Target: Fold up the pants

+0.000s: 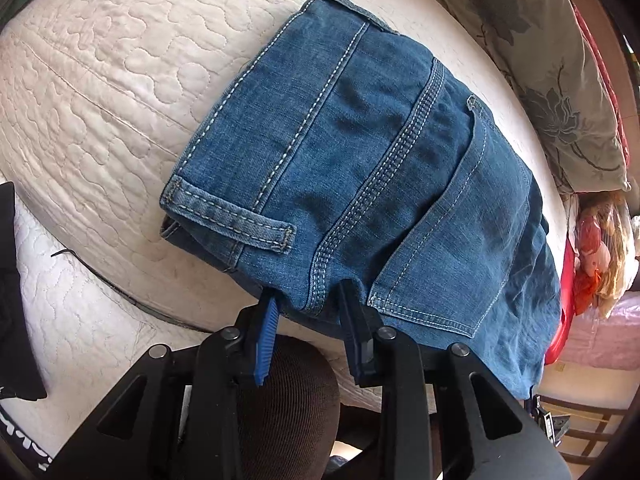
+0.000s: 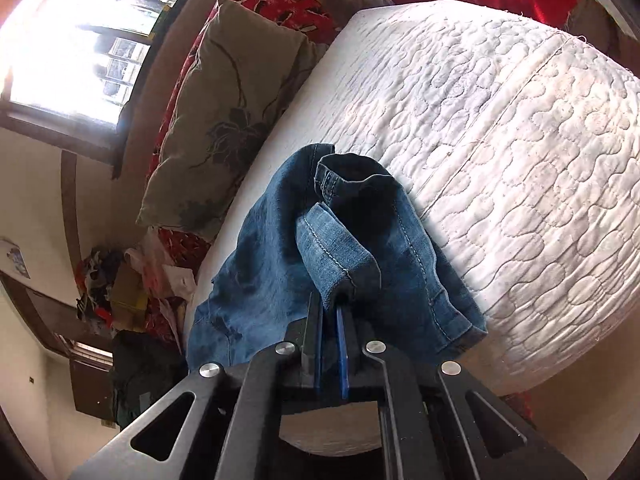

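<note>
The left gripper (image 1: 310,300) stood partly open, its blue pads either side of the near edge of the folded jeans (image 1: 360,168) without pressing them. The right gripper (image 2: 330,320) was closed tight on a fold of denim at the jeans' (image 2: 352,248) edge. The jeans lay on the white quilted mattress (image 2: 500,140), beside a floral pillow (image 2: 224,112)

The pants (image 1: 360,168) are showing mid-blue denim with pale, whitish stitching lines. The mattress (image 1: 100,92) is appearing off-white with a meandering quilted pattern. The pillow (image 2: 224,112) is displaying olive-beige cloth printed with dark grey flowers. The fabric (image 2: 280,4) behind it is showing red with small pale motifs. The gripper pads (image 1: 264,344) are showing blue on black frames.
</note>
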Demonstrator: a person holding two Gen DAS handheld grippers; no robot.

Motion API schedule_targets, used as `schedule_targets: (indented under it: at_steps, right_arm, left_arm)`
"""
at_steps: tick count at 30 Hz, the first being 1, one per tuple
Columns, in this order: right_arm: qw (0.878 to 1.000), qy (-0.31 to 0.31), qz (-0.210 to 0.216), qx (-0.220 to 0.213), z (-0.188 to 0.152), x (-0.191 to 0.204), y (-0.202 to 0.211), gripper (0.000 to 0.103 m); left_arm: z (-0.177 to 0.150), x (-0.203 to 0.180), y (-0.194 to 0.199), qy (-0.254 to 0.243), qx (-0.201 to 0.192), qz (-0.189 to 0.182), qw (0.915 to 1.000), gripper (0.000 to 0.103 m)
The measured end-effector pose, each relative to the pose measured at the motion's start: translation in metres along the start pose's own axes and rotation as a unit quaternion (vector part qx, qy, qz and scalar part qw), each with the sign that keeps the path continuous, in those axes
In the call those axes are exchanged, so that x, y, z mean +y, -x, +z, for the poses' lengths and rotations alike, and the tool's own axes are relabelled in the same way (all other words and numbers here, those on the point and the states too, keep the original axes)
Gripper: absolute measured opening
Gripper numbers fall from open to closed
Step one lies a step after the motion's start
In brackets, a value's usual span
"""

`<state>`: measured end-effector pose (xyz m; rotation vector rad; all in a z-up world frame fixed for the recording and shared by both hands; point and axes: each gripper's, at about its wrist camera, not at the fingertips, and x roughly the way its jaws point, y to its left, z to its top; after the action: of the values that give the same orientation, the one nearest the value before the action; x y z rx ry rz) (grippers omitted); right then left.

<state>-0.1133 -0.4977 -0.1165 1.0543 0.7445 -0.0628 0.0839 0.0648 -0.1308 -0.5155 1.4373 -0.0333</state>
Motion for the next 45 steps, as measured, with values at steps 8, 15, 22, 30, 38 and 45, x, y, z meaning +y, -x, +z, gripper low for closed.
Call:
schedule_targets:
  at_steps: [8,15,22,30,38,45]
  right_arm:
    - [0.996,-0.034,-0.059,0.050,-0.029,-0.043,-0.010,0.012]
    - [0.997,0.024,-0.064,-0.045,0.021,-0.009,0.035,0.033]
    - [0.997,-0.027,-0.043,0.062,0.051,-0.007,-0.056,0.043]
    - [0.995,-0.079,0.005,-0.057,0.131,-0.005,-0.044,0.043]
    - [0.998,-0.024,-0.010,0.061,0.060,0.000,-0.060,0.046]
    - [0.992,-0.111,0.064,0.021,0.103,-0.009,-0.107,0.046]
  left_arm:
    - [0.001,0.004,-0.009,-0.001,0.013,0.014,0.9998,0.035]
    - [-0.009,-0.001,0.029,-0.064,-0.014,-0.002,0.9978,0.035]
    - [0.003,-0.008,0.048,-0.061,-0.037,0.001,0.9974,0.035]
    - [0.012,-0.005,0.043,-0.041,-0.030,0.016,0.9986,0.035]
    - [0.025,0.002,0.033,-0.014,-0.019,0.019,0.9996,0.035]
    - [0.021,-0.011,0.027,-0.018,-0.009,0.020,0.9996,0.035]
